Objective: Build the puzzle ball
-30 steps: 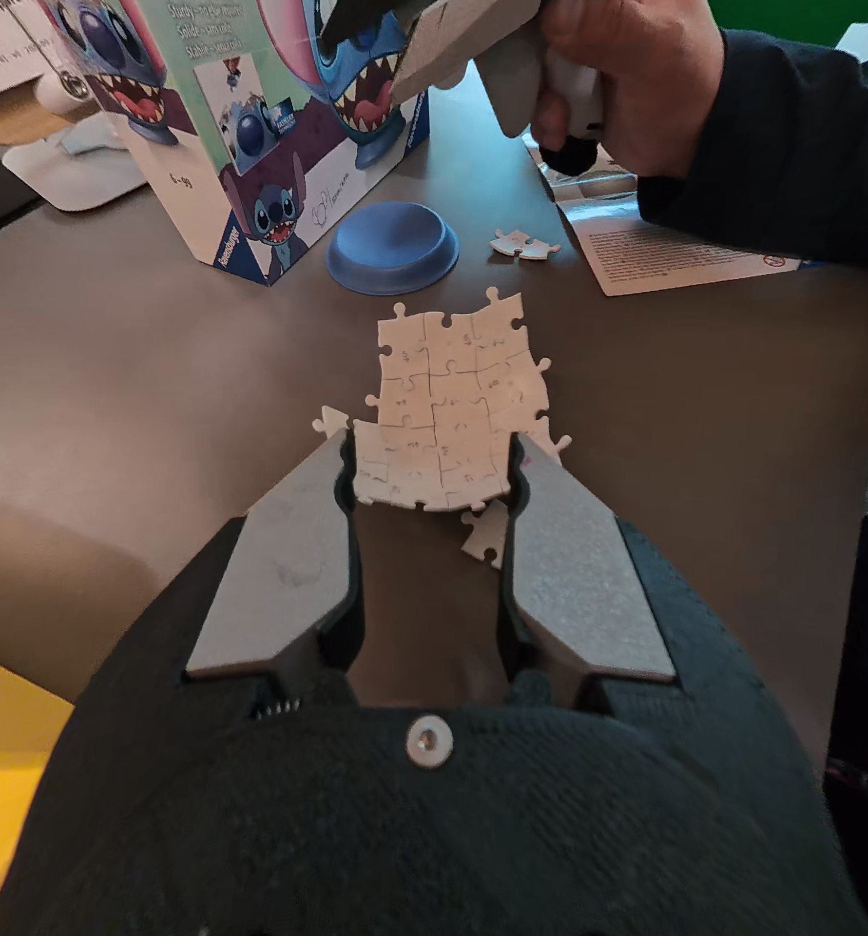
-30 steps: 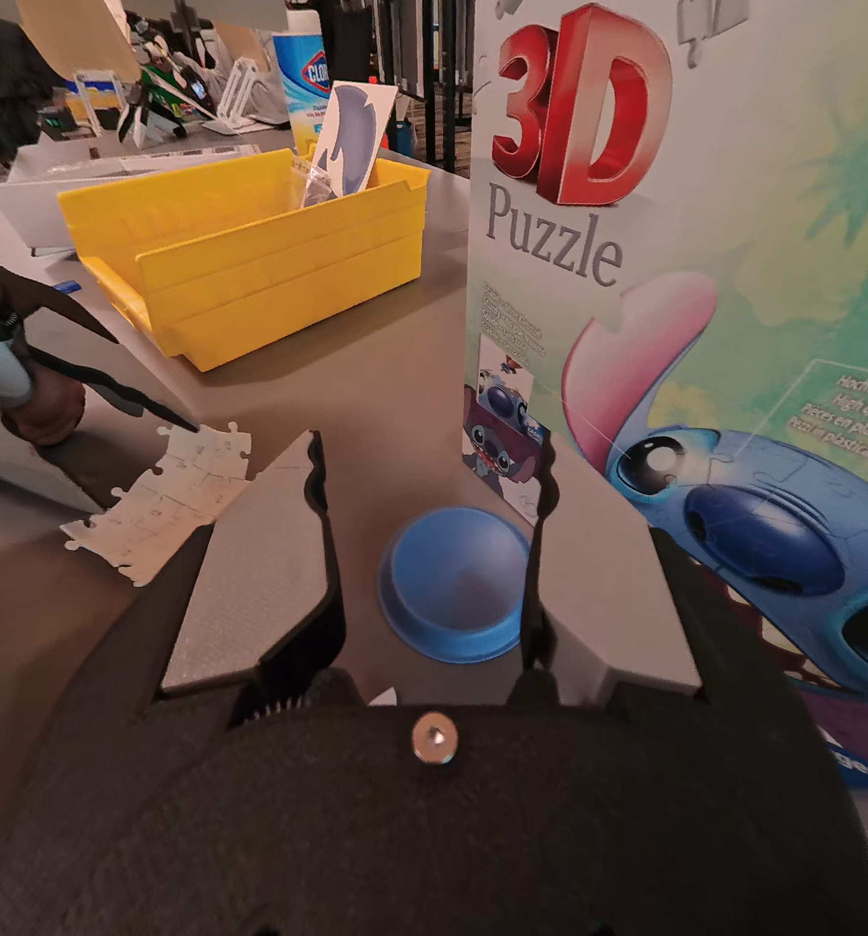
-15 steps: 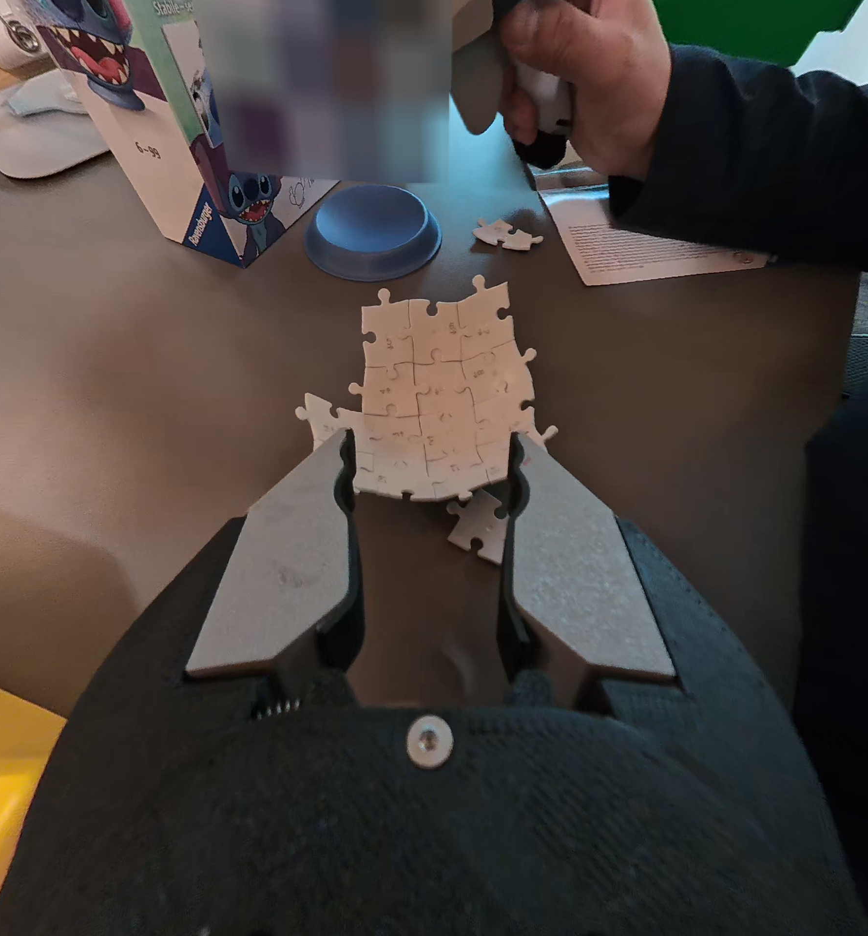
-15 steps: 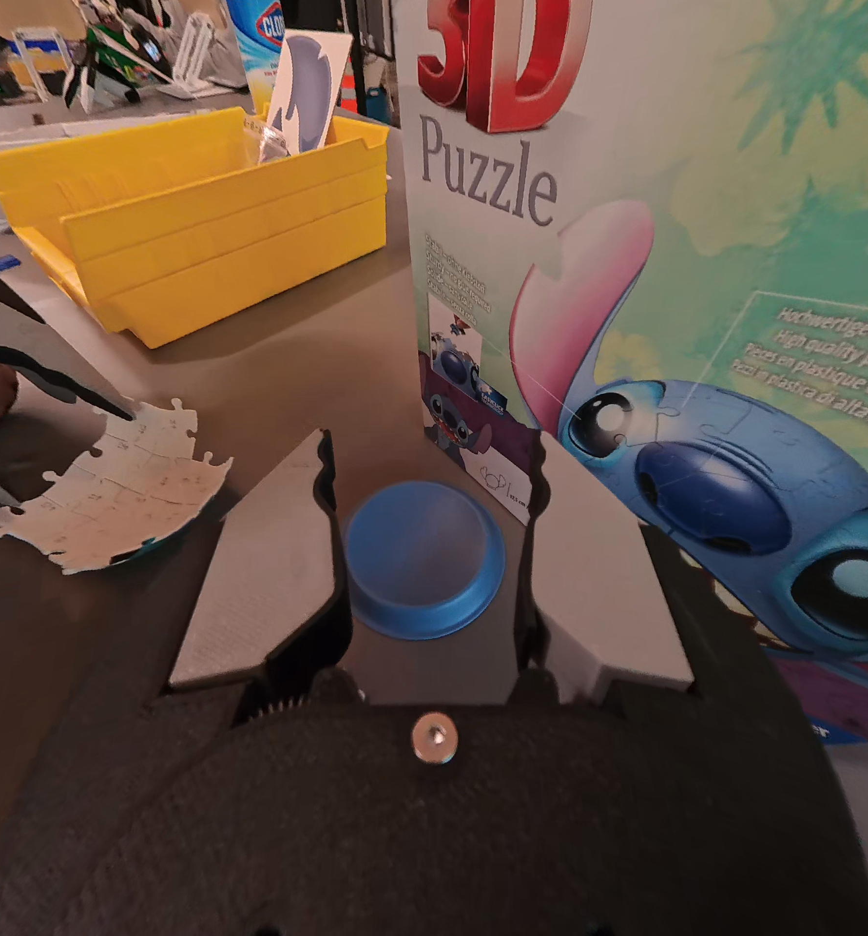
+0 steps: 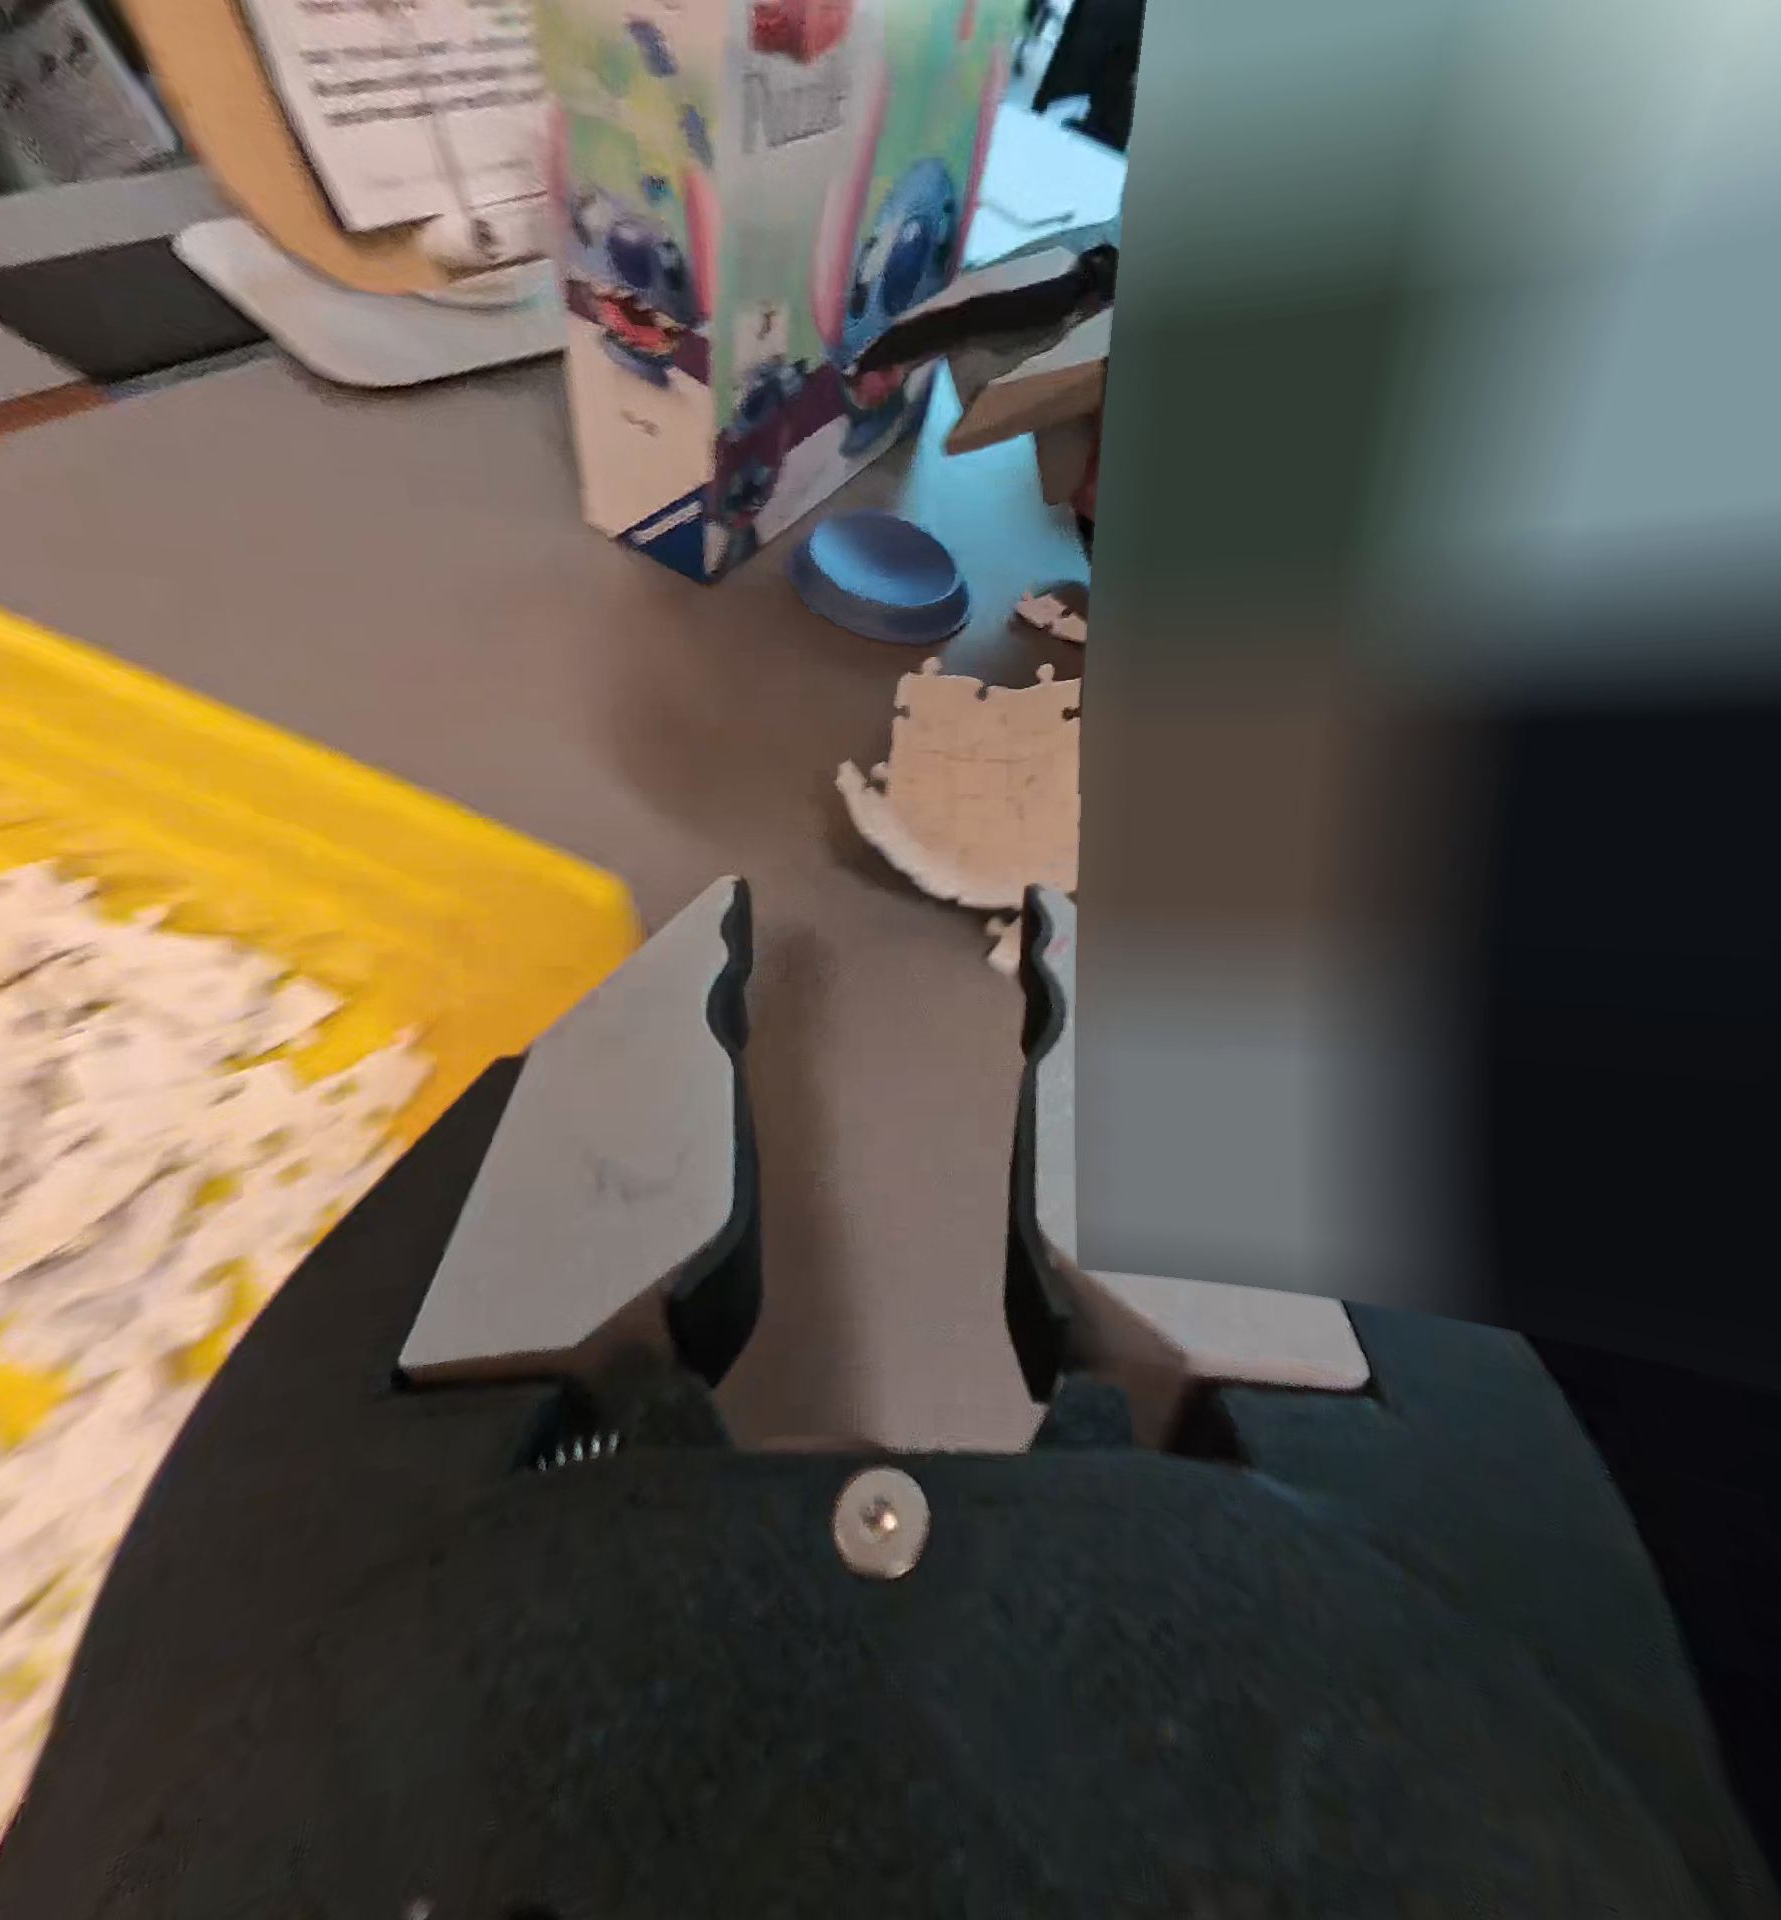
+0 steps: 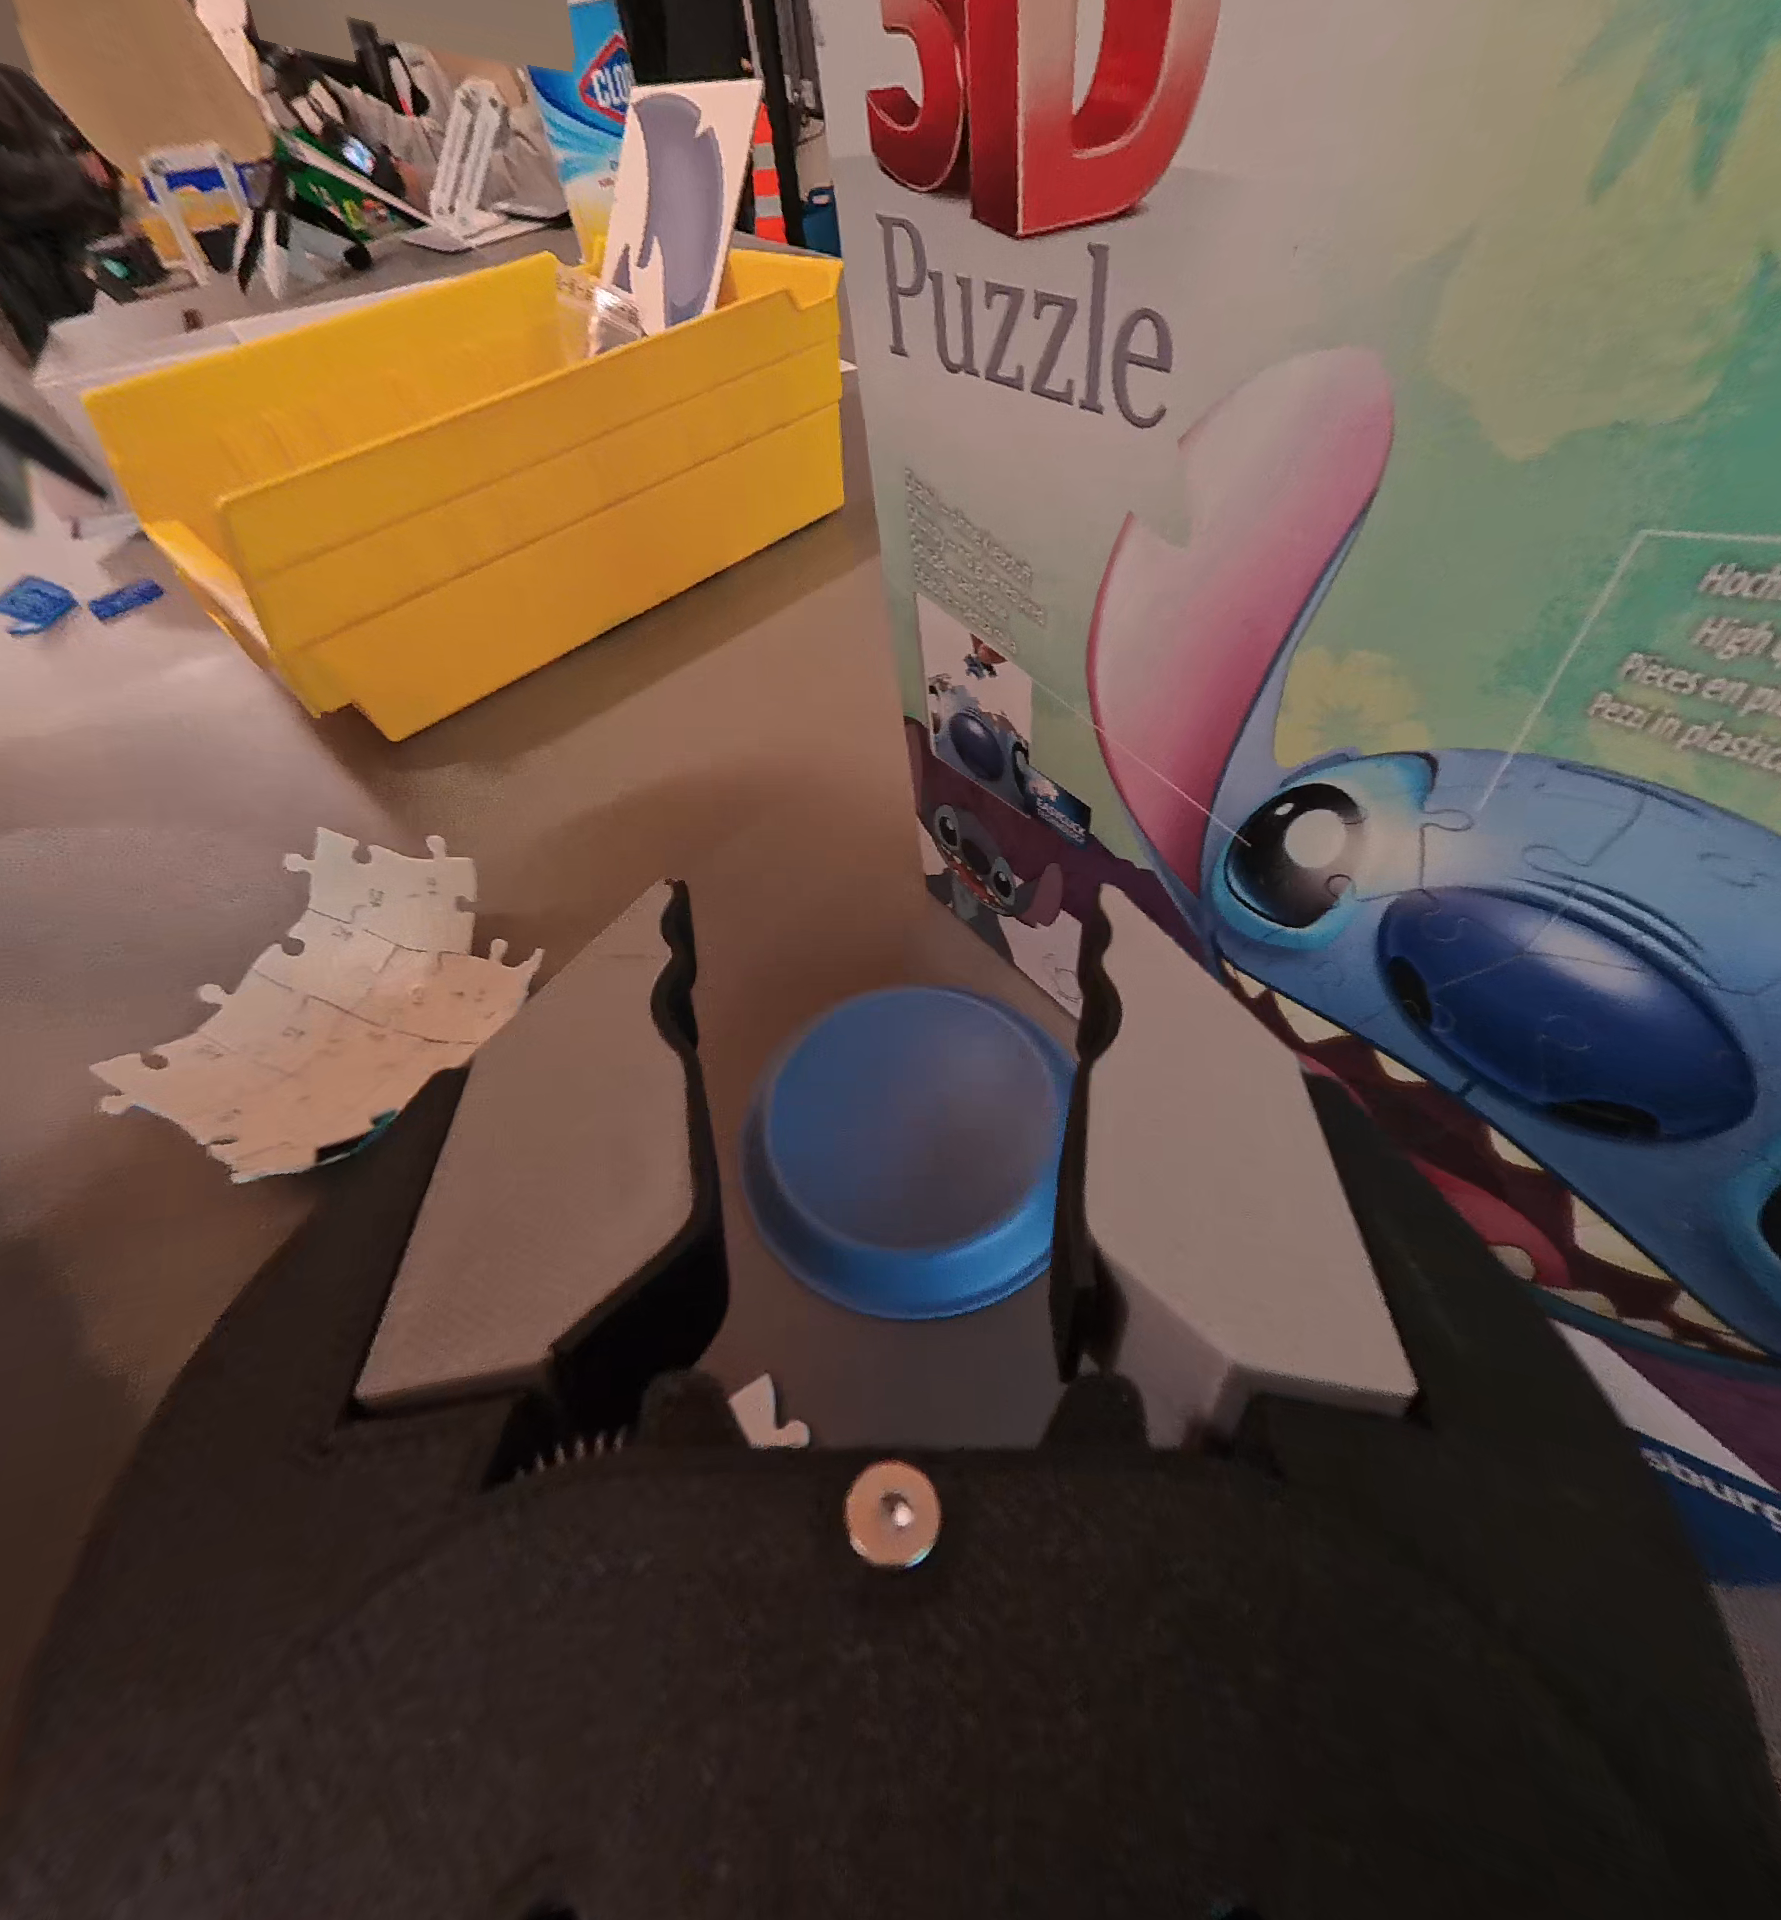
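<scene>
The left gripper (image 5: 886,914) is spread and empty over the table (image 5: 366,540), short of the curved puzzle sheet (image 5: 979,800). The right gripper (image 6: 886,914), also spread and empty, frames the blue stand (image 6: 907,1153) beside the box (image 6: 1385,416); a yellow bin (image 6: 491,509) stands beyond.

Grey-brown table (image 6: 574,790), cluttered desks behind (image 6: 242,208), dim indoor light
</scene>
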`<control>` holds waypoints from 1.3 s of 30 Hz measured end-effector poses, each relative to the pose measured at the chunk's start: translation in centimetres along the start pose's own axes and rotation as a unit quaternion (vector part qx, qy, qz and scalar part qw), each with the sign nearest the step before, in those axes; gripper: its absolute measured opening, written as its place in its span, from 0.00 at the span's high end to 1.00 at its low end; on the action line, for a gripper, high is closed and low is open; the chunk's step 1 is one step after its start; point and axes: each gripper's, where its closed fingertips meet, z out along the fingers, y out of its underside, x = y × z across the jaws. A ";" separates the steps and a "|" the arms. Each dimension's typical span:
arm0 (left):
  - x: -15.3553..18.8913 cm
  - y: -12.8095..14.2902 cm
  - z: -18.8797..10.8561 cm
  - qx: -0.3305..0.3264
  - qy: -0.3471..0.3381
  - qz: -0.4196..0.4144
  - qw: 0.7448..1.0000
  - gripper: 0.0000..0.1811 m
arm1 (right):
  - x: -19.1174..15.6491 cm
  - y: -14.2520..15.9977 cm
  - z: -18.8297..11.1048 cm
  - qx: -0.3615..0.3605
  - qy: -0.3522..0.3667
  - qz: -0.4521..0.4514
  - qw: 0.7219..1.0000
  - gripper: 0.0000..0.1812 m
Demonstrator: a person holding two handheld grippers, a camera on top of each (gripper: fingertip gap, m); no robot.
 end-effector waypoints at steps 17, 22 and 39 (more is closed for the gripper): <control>-13.9 8.0 1.8 -0.383 -0.018 0.082 0.920 0.79 | -1.0 -0.4 -0.1 0.001 0.006 -0.014 1.000 0.62; -15.3 8.5 2.2 -0.404 -0.045 0.114 0.907 0.86 | -1.0 -0.1 0.1 -0.004 0.000 -0.009 1.000 0.62; -16.5 2.7 -0.1 -0.349 -0.061 0.131 0.926 1.00 | -1.5 -0.9 -0.5 0.006 -0.002 -0.019 1.000 0.64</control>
